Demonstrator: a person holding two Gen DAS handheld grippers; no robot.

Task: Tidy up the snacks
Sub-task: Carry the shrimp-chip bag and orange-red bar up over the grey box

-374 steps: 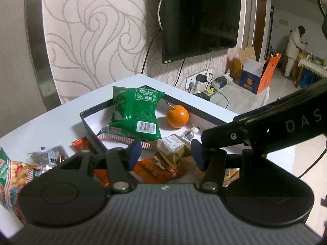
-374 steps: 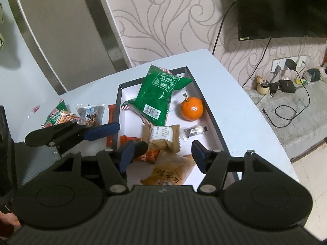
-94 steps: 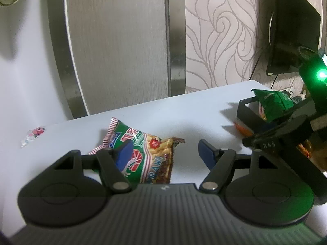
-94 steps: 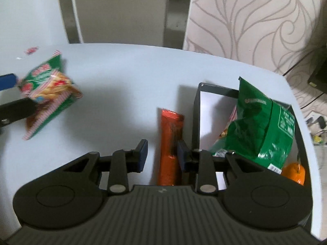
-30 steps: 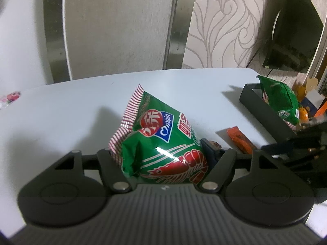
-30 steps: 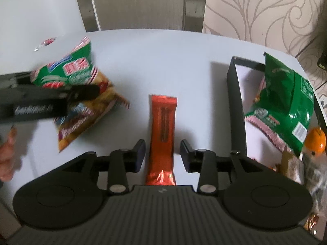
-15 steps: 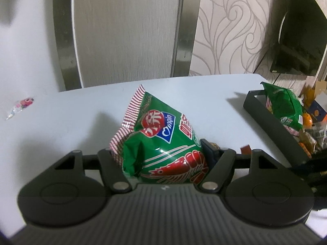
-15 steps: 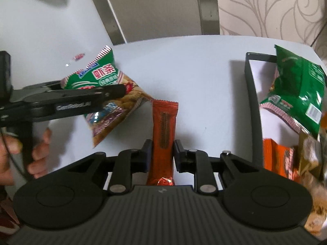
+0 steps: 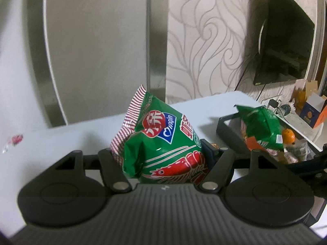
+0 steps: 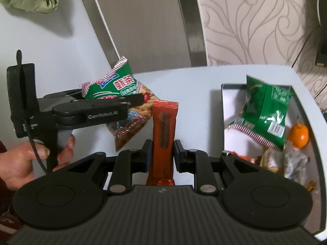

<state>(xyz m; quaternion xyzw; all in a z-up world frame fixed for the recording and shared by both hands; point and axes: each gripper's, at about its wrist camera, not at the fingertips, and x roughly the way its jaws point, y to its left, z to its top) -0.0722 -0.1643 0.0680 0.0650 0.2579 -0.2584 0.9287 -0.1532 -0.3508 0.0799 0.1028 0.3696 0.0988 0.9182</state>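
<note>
My left gripper (image 9: 161, 155) is shut on a green shrimp-chip bag (image 9: 161, 140) and holds it above the white table; the same bag (image 10: 120, 94) and gripper (image 10: 130, 100) show at the left of the right wrist view. My right gripper (image 10: 162, 153) is shut on an orange snack bar (image 10: 164, 130) and holds it upright, lifted off the table. The black tray (image 10: 310, 118) lies to the right, holding a green bag (image 10: 265, 108), an orange (image 10: 298, 135) and several small packets.
The white table (image 10: 196, 94) ends near the tray's right side. A patterned wall and a dark TV (image 9: 286, 47) stand behind. A small candy wrapper (image 9: 15, 139) lies at the table's far left. A cardboard box (image 9: 312, 112) sits on the floor beyond.
My right gripper has closed on the orange bar and lifted it off the table. My left gripper has kept the shrimp-chip bag and swung toward the tray.
</note>
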